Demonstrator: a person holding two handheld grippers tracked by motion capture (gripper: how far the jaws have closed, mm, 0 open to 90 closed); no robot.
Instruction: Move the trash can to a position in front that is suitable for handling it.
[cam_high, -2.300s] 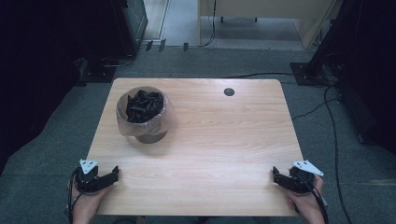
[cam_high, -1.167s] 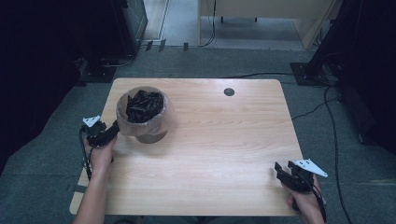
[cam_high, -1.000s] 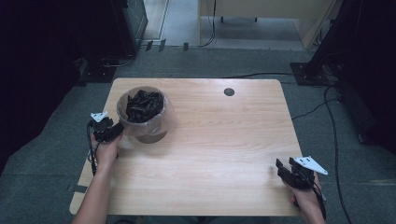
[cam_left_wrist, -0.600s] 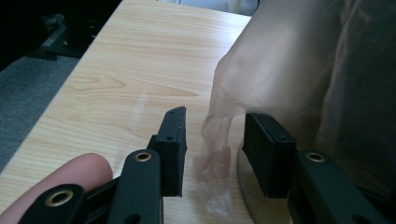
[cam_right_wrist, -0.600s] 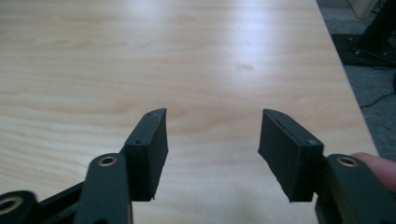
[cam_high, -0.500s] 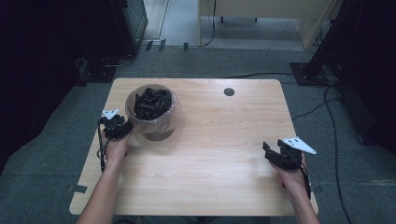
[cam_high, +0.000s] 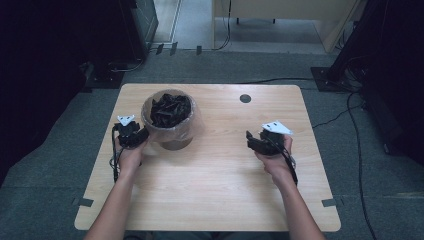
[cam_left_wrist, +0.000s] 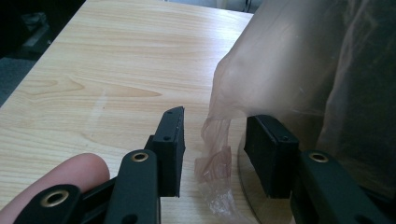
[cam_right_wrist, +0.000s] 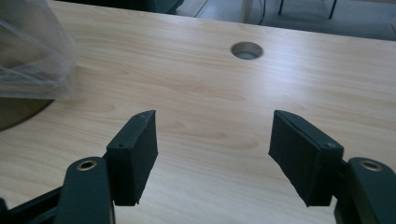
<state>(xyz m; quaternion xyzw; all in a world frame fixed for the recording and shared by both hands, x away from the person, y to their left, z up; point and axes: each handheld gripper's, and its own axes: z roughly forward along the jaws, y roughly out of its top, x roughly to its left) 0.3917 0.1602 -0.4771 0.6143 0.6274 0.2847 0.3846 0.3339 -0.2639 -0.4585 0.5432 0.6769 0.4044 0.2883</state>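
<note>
A small bin (cam_high: 172, 142) lined with a clear plastic bag (cam_high: 195, 125) stands on the left half of the wooden table (cam_high: 215, 190), with black scraps (cam_high: 170, 109) inside. My left gripper (cam_high: 141, 135) is at the bin's left side. In the left gripper view its jaws (cam_left_wrist: 215, 151) stand apart, and a loose fold of the bag (cam_left_wrist: 217, 144) hangs between them without being pressed. My right gripper (cam_high: 251, 140) is over the table's right half, pointing toward the bin. Its jaws (cam_right_wrist: 212, 154) have just been opening, with nothing between them.
A round cable hole (cam_high: 245, 98) sits near the table's far edge; it is ahead of the jaws in the right gripper view (cam_right_wrist: 246, 50). Cables (cam_high: 350, 120) lie on the floor to the right. Dark equipment stands at the far left and right.
My right gripper has come up and left from the near right corner toward the table's middle, and its jaws stand wider. The left gripper has edged right, close to the bin's side.
</note>
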